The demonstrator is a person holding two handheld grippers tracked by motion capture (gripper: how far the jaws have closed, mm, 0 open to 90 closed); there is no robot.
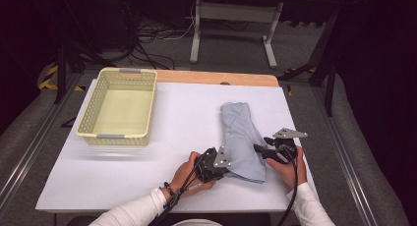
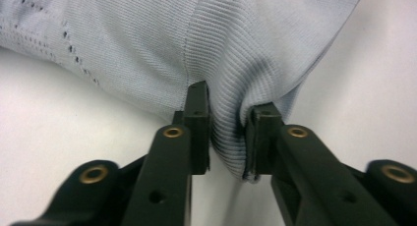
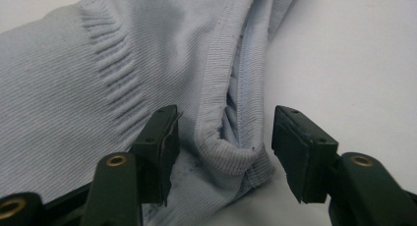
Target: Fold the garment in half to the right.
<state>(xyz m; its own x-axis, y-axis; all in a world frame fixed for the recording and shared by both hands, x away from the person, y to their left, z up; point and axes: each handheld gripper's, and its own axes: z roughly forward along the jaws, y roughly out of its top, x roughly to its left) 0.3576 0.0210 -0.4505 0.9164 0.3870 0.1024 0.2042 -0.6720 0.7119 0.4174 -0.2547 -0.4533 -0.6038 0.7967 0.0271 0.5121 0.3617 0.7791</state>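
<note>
A folded pale blue knit garment [image 1: 242, 137] lies on the white table, right of centre. My left gripper [image 1: 220, 163] is at its near left edge, and the left gripper view shows the jaws pinching a fold of the ribbed cloth [image 2: 227, 137]. My right gripper [image 1: 263, 150] is at the garment's near right edge. In the right gripper view its jaws stand apart around a rolled ribbed hem [image 3: 223, 147], one pad [image 3: 162, 147] lying on the cloth, the other pad [image 3: 300, 147] clear of it.
A pale yellow perforated plastic basket [image 1: 147, 108] stands at the back left of the white table top [image 1: 187, 118]. A wooden strip [image 1: 216, 77] runs along the far edge. Beyond it are a table frame and cables on the floor.
</note>
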